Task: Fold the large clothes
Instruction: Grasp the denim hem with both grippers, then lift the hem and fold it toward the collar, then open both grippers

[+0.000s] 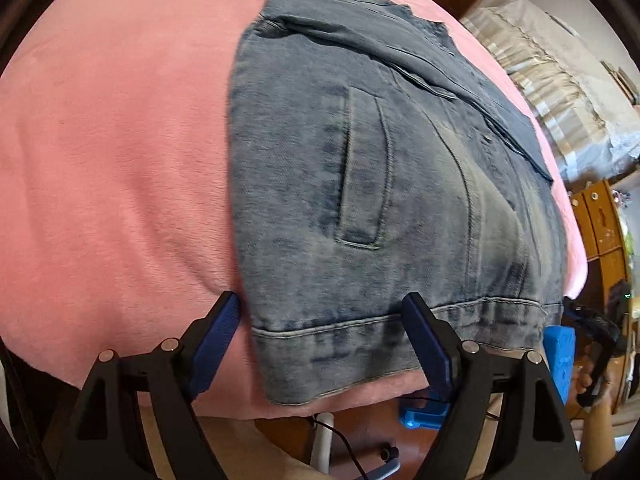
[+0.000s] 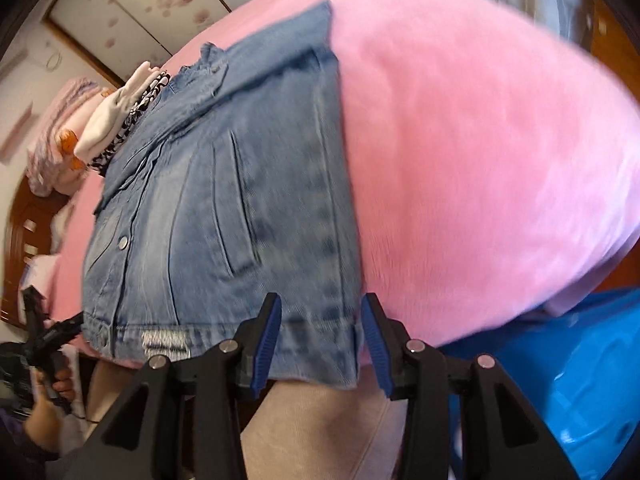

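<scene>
You are working over a bed [image 1: 100,160] covered by a pink plush blanket [image 2: 480,160] that spreads smooth across nearly the whole surface. A faded blue denim jacket [image 1: 380,200] lies flat on that blanket, partly folded, with a pocket and a metal button facing up and its hem band hanging slightly over the near edge of the bed. At the far end, just beyond the jacket's collar, sits a small stack of folded clothes [image 2: 120,128]: a black-and-white patterned piece with a white one on top.
</scene>
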The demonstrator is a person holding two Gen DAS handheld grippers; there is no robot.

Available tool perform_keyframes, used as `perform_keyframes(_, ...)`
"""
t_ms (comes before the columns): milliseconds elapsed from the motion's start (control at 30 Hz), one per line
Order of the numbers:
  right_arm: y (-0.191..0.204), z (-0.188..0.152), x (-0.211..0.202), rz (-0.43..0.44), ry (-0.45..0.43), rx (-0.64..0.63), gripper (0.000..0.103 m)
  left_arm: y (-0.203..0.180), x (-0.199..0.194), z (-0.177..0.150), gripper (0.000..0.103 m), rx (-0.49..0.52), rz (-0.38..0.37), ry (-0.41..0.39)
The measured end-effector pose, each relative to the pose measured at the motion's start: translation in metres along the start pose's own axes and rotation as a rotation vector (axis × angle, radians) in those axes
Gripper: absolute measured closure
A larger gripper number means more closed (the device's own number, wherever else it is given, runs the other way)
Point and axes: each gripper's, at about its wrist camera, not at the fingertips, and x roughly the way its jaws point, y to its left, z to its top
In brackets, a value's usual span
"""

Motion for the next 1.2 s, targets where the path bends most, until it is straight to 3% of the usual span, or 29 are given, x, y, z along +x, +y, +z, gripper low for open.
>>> perform_keyframes(100,-0.003,-0.005,0.012,0.042,0.04,-0.011,0.06,0.0,0.004,-0.002,0.019,0.001,-0.031,0.01)
perform_keyframes(367,-0.002,-0.007,0.017,0.05,0.037,-0.055,0.056,-0.002,0.019,0.001,0.001,0.03,-0.081,0.026)
perform_keyframes(533,0.006,-0.008,0.021,0.045,0.037,-0.102,0.045,-0.012,0.025,-0.001,0.001,0.088,-0.039,0.019)
perform_keyframes(667,0.022,-0.011,0.025,-0.041,0.039,-0.184,0.043,-0.017,0.023,-0.002,0.002,0.081,-0.026,0.015)
perform_keyframes(767,0.031,-0.012,0.023,-0.096,0.041,-0.226,0.053,-0.025,0.016,-0.006,0.023,0.072,0.006,-0.004)
perform_keyframes(800,0.034,-0.012,0.021,-0.114,0.038,-0.239,0.057,-0.026,0.011,-0.006,0.04,0.066,0.025,-0.014)
perform_keyframes(833,0.037,-0.012,0.019,-0.134,0.035,-0.252,0.068,-0.027,0.008,-0.006,0.049,0.054,0.053,-0.022)
perform_keyframes(867,0.04,-0.013,0.016,-0.152,0.033,-0.266,0.076,-0.026,0.005,-0.005,0.068,0.042,0.064,-0.025)
perform_keyframes(900,0.042,-0.013,0.012,-0.154,0.03,-0.273,0.077,-0.024,0.001,-0.003,0.086,0.019,0.045,-0.022)
perform_keyframes(1000,0.048,-0.01,-0.004,-0.124,0.012,-0.272,0.083,-0.02,-0.012,0.006,0.09,-0.067,-0.041,-0.025)
perform_keyframes(1200,0.058,0.022,-0.057,0.1,-0.11,-0.171,0.086,-0.043,-0.047,0.032,0.09,-0.134,-0.178,-0.121)
